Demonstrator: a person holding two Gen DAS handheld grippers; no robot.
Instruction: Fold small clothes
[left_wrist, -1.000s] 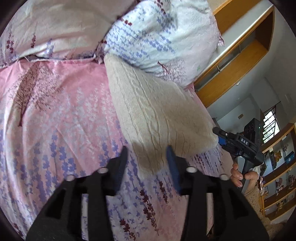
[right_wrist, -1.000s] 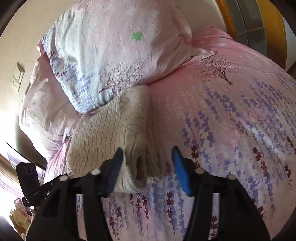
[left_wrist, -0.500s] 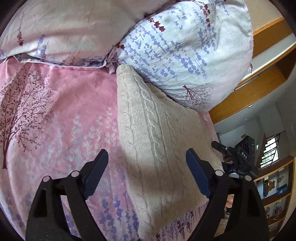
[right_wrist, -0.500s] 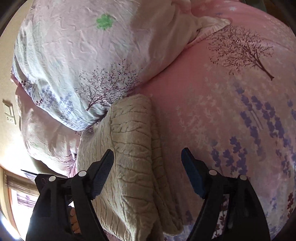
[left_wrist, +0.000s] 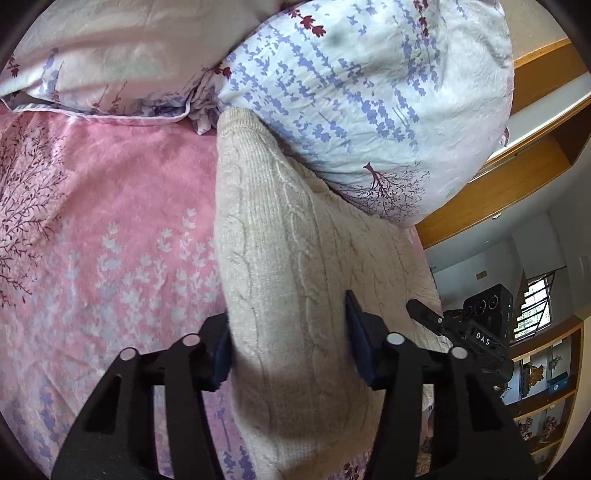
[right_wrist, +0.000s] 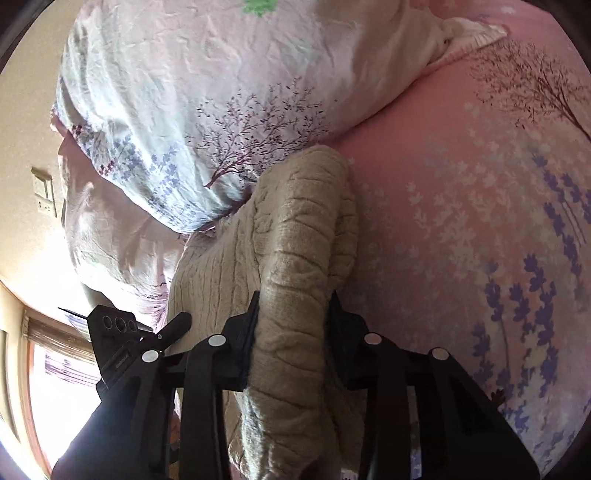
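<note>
Cream cable-knit sweater (left_wrist: 288, 280) lay folded on pink floral bedsheet (left_wrist: 110, 240), far end against the pillow (left_wrist: 369, 92); left gripper (left_wrist: 288, 343) clamped its near fold; right gripper (right_wrist: 291, 325) pinched the bunched edge (right_wrist: 295, 258).

Pink floral bedsheet (left_wrist: 110, 229), two pillows (left_wrist: 369, 103), wooden shelves (left_wrist: 546, 387), a bright window (right_wrist: 55, 398).

- The left wrist view is looking forward along its fingers, close over the cream knit sweater (left_wrist: 291, 258), facing the pillows (left_wrist: 369, 92).
- The right wrist view is looking from the opposite side, equally close.
- Both are sharing the sweater, the pillows and the pink bedsheet (right_wrist: 461, 221).
</note>
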